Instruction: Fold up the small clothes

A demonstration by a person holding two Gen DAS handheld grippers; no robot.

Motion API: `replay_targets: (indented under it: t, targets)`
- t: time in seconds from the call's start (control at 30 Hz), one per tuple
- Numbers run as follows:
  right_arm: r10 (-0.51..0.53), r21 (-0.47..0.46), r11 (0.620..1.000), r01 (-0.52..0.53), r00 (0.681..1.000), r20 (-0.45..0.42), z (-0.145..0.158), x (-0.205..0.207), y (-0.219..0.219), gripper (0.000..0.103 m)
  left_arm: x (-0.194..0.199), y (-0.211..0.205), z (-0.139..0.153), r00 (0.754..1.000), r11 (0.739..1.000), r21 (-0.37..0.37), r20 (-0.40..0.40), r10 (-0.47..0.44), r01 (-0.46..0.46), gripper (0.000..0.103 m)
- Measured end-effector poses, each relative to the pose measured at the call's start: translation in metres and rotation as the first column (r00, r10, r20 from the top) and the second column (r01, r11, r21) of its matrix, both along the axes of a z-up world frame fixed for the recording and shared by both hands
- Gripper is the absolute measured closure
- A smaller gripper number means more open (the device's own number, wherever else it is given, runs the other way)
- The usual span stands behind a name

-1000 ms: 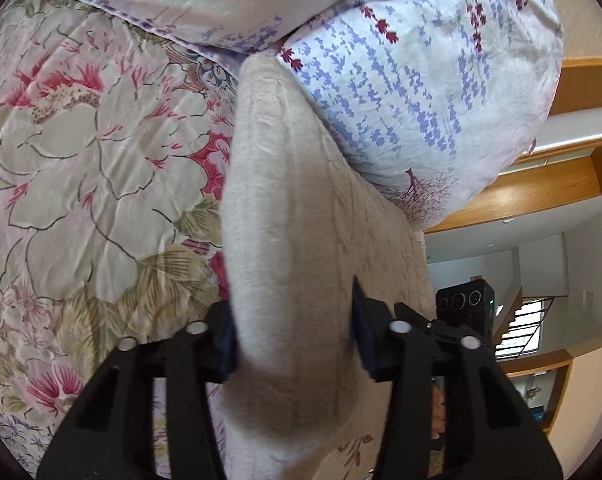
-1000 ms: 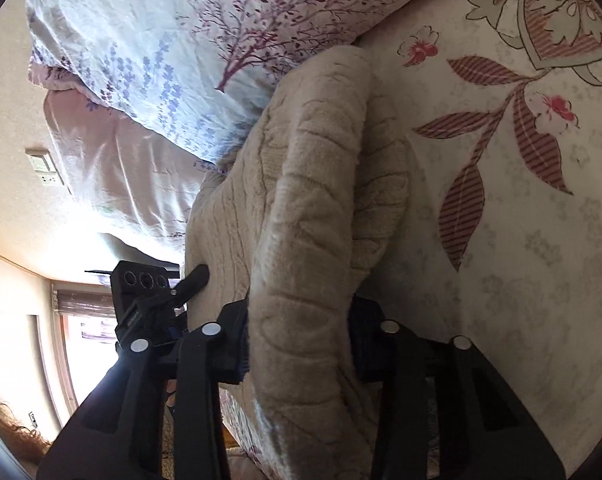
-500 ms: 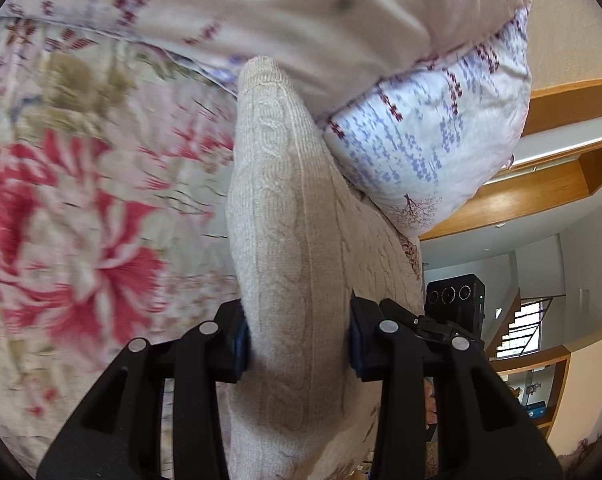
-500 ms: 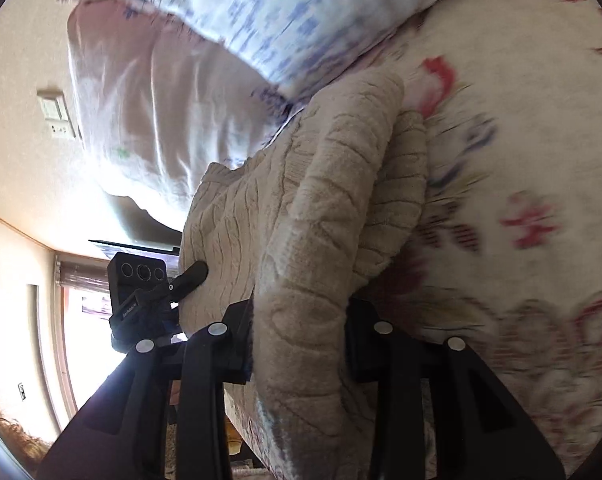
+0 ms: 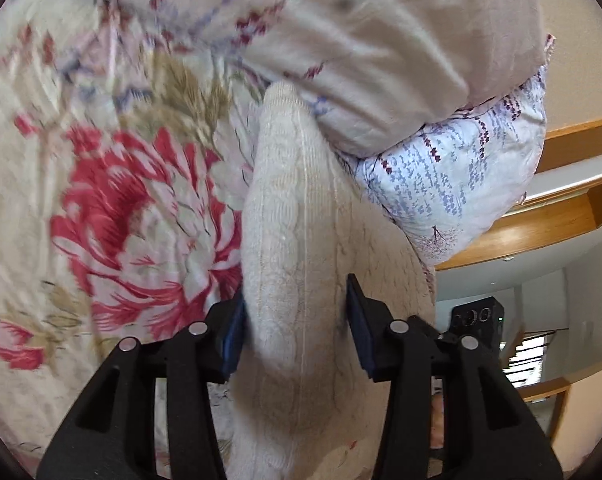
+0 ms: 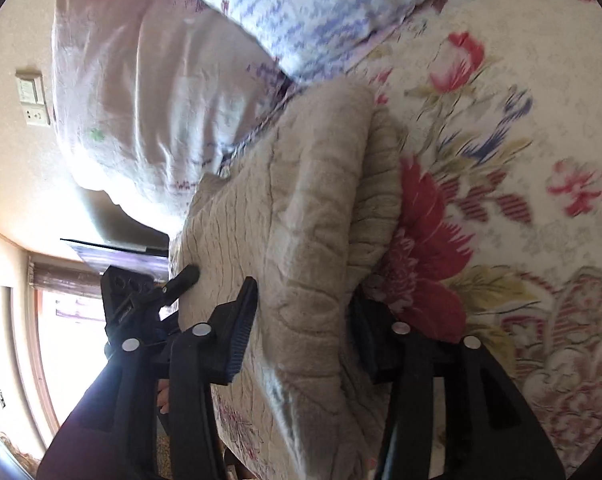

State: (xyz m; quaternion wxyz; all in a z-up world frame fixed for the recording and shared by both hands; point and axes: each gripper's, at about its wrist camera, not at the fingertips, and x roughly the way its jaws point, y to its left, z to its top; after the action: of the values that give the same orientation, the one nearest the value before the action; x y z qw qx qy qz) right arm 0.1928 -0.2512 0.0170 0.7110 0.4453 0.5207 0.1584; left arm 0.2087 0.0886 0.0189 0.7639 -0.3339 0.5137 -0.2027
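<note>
Bed with a floral quilt point(image 5: 113, 208), pillows point(image 5: 381, 52) stacked at 12 o'clock, wood trim and a window behind. My left tool point(image 5: 297, 336) was clamped on a fold of the beige knit sweater point(image 5: 293, 216), cloth filling the gap between both pads. My right tool point(image 6: 303, 328) gripped the same sweater point(image 6: 301, 208) at its bunched, doubled edge. The garment was stretched between the two tools over the quilt, far end touching the pillows. Left tool showed at 9 o'clock in the right view.
</note>
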Motion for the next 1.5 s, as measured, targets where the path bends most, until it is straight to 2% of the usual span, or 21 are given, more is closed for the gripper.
replay_targets:
  t: [0.03,0.1,0.17,0.23,0.27,0.3,0.33,0.37,0.43,0.53,0.67,0.73,0.77,0.8,0.87,0.97,1.03,1.13,1.27,1.33,1.5]
  targets:
    - [-0.028,-0.015,0.999,0.028,1.0,0.005,0.004,-0.001,-0.008,0.055,-0.004,0.002,0.012,0.999,0.998,0.055,0.044,0.007,-0.009,0.057]
    - [-0.068,-0.024,0.997,0.068,0.998,0.014,0.002,-0.005,-0.02,0.055,-0.01,-0.005,0.035,0.992,0.993,0.117,0.127,-0.004,-0.011,0.056]
    - [-0.11,-0.036,0.993,0.112,0.993,0.037,0.006,-0.002,-0.028,0.055,-0.016,-0.019,0.055,0.977,0.985,0.169,0.202,-0.062,0.027,0.052]
    - [-0.144,-0.037,0.988,0.147,0.988,0.06,0.011,0.004,-0.034,0.055,-0.02,-0.043,0.072,0.953,0.962,0.259,0.258,-0.155,0.087,0.045]
    - [-0.15,-0.037,0.988,0.153,0.986,0.07,0.013,0.008,-0.034,0.057,-0.022,-0.056,0.076,0.943,0.944,0.308,0.264,-0.203,0.117,0.043]
    - [-0.139,-0.05,0.988,0.143,0.987,0.076,0.015,0.012,-0.031,0.076,-0.022,-0.067,0.077,0.935,0.925,0.353,0.26,-0.242,0.142,0.043]
    - [-0.121,-0.083,0.988,0.128,0.989,0.082,0.017,0.015,-0.028,0.085,-0.023,-0.079,0.075,0.927,0.9,0.403,0.246,-0.283,0.168,0.043]
    - [-0.086,-0.168,0.981,0.099,0.993,0.085,0.022,0.019,-0.02,0.09,-0.023,-0.086,0.072,0.923,0.882,0.434,0.232,-0.305,0.183,0.043]
    - [-0.059,-0.265,0.961,0.077,0.995,0.076,0.024,0.023,-0.01,0.091,-0.021,-0.095,0.06,0.926,0.852,0.478,0.181,-0.333,0.213,0.044]
    - [-0.07,-0.318,0.945,0.08,0.997,0.041,0.017,0.023,-0.009,0.091,-0.021,-0.099,0.044,0.929,0.821,0.526,0.141,-0.342,0.222,0.052]
    - [-0.064,-0.368,0.927,0.068,0.998,0.025,0.01,0.026,-0.007,0.09,-0.016,-0.104,0.036,0.929,0.803,0.558,0.145,-0.341,0.208,0.052]
    - [-0.043,-0.408,0.912,0.048,0.999,0.021,0.013,0.027,-0.002,0.085,-0.016,-0.102,0.04,0.929,0.8,0.566,0.149,-0.339,0.201,0.052]
    - [-0.028,-0.443,0.896,0.039,0.999,0.03,0.021,0.026,0.001,0.075,-0.017,-0.101,0.044,0.931,0.809,0.555,0.157,-0.331,0.194,0.051]
    - [-0.016,-0.482,0.875,0.042,0.998,0.058,0.031,0.022,0.004,0.07,-0.02,-0.096,0.049,0.932,0.824,0.537,0.174,-0.316,0.179,0.051]
    - [0.03,-0.53,0.846,0.059,0.987,0.158,0.057,0.006,0.011,0.069,-0.03,-0.085,0.06,0.936,0.842,0.523,0.212,-0.282,0.135,0.042]
    - [0.123,-0.54,0.841,0.044,0.955,0.27,0.079,-0.017,0.027,0.069,-0.046,-0.071,0.066,0.938,0.833,0.546,0.235,-0.255,0.09,0.037]
    - [0.213,-0.576,0.817,-0.008,0.933,0.29,0.084,-0.031,0.047,0.07,-0.054,-0.067,0.061,0.943,0.822,0.561,0.209,-0.261,0.103,0.037]
    - [0.302,-0.642,0.764,-0.071,0.918,0.257,0.075,-0.039,0.074,0.07,-0.065,-0.064,0.046,0.947,0.789,0.6,0.162,-0.279,0.13,0.037]
    - [0.347,-0.722,0.679,-0.133,0.925,0.156,0.051,-0.042,0.088,0.069,-0.074,-0.055,0.031,0.949,0.775,0.612,0.126,-0.29,0.156,0.034]
    - [0.366,-0.747,0.649,-0.141,0.919,0.144,0.048,-0.046,0.089,0.069,-0.075,-0.053,0.025,0.948,0.767,0.617,0.104,-0.301,0.175,0.034]
    - [0.447,-0.828,0.541,-0.145,0.884,0.138,0.04,-0.063,0.093,0.069,-0.071,-0.057,0.014,0.943,0.741,0.644,0.088,-0.32,0.191,0.034]
